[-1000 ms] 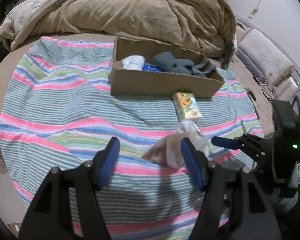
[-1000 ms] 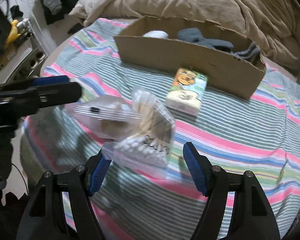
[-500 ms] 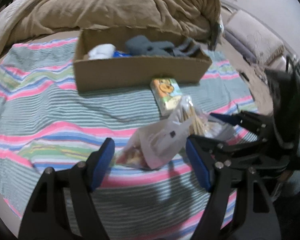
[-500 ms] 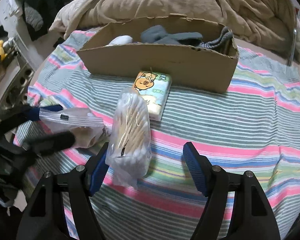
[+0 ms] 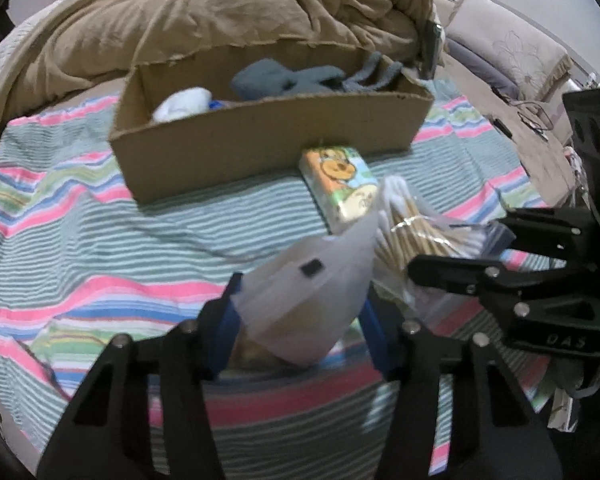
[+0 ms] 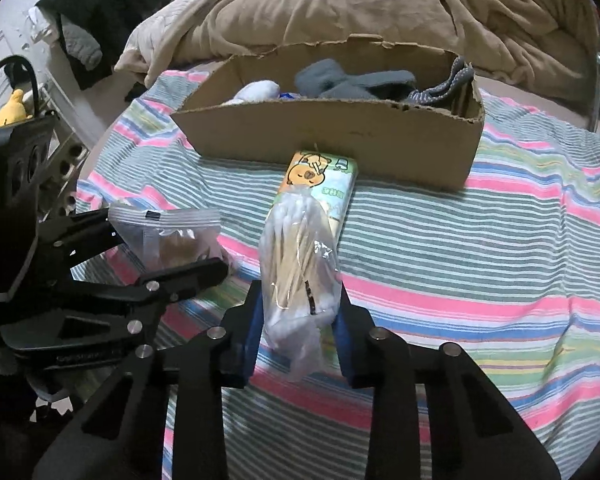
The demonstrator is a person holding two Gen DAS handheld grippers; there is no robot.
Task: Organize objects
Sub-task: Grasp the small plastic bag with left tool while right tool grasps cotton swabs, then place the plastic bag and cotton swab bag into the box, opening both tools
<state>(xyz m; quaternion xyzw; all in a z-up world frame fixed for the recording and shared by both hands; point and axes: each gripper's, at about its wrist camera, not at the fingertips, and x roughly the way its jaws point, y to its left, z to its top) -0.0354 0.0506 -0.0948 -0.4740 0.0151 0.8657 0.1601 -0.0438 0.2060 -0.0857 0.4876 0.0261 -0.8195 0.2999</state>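
Right wrist view shows the right gripper (image 6: 298,312) closing on a swab bag (image 6: 298,268), the left gripper (image 5: 300,320) closing around a pouch (image 5: 304,300); next, I judge, lift both to the box (image 6: 340,140) ahead.

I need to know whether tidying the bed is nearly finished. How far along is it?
Partly done. The cardboard box already holds grey socks and a white bundle. In hand: the right tool is closing on the bag of cotton swabs, and the left tool is closing on a zip bag. Left: both bags and the tissue pack on the striped cloth.
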